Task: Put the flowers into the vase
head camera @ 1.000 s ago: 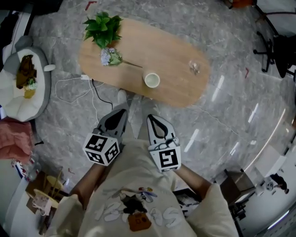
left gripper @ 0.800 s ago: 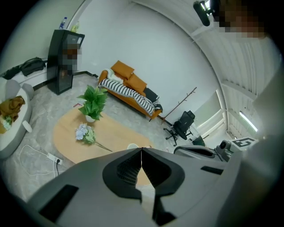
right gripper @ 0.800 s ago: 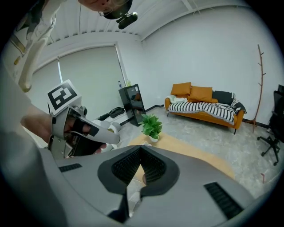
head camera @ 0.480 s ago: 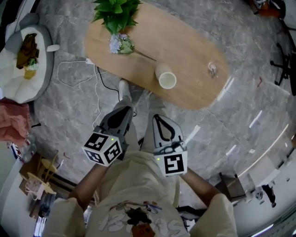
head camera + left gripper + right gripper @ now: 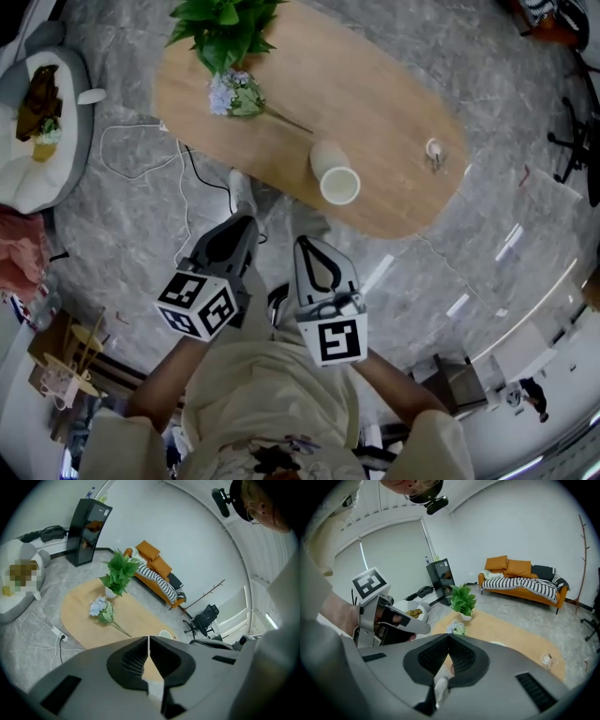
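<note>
Most of the head view is grey marbled floor (image 5: pixel 141 225), and on it stands the oval wooden worktop (image 5: pixel 384 112), low enough for the person to look down over all of it. A white cushioned bed (image 5: pixel 37 178) lies on the floor off the worktop's left end, with a white cable (image 5: pixel 141 169) trailing between the two; neither seems to bear on the job. Nearest the person, the left hand-held gripper (image 5: pixel 246 223) and the right hand-held gripper (image 5: pixel 302 242) hang side by side over the floor, short of the worktop's near edge. Each has its jaws brought together with nothing between them, probably because no pick has begun and both are simply being carried toward the work. At the far left end a green potted plant (image 5: pixel 223 28) stands upright, likely as decoration only. The white vase (image 5: pixel 336 175) stands upright near the middle of the near edge with its mouth open upward, so a stem could drop straight in, and it is the object closest to both tools. The flowers (image 5: pixel 234 94) lie flat on the far left part of the worktop, the pale blooms just on the near side of the plant and the thin stem running rightward to end close to the vase; laid down like this, the stem offers a free length to pinch. Well apart, near the right end, sits a small glass object (image 5: pixel 434 152), out of the likely path.
</note>
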{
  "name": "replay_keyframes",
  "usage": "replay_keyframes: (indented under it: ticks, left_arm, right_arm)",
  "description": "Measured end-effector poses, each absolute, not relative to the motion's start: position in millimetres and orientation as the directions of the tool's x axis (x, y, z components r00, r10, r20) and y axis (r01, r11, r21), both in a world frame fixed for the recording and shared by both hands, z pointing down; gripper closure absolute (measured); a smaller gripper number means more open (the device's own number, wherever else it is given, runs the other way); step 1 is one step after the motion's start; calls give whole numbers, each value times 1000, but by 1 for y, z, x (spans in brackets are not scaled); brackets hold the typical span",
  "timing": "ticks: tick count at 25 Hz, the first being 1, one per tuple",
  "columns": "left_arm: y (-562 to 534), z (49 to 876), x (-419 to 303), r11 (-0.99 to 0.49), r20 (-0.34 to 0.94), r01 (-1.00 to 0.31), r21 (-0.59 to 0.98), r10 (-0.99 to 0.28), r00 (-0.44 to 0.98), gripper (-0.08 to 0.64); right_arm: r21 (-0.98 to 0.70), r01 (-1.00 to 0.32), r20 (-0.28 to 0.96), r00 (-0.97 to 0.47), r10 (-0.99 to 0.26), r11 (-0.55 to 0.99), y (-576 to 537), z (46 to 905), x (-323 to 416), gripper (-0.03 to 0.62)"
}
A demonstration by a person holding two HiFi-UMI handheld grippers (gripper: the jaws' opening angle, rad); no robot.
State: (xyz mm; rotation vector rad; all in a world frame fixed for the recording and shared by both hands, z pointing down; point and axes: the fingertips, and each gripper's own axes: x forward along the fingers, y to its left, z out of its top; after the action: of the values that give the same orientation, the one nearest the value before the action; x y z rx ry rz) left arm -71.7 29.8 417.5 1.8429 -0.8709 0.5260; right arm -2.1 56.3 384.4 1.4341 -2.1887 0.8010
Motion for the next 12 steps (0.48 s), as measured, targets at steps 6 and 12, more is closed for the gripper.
replay_keyframes:
  ticks: [6,12]
  left_arm:
    - [14,443,-72,-174,672,-760,626,-376,639,551]
    - [0,468,-79,-80,662,-746,661,-408,629,551]
  right_arm:
    - [-236,-892,630,-443,-637,386,48,412,-21,586]
    - [-231,-885,651,-450,-611,404,40,438,-29,587]
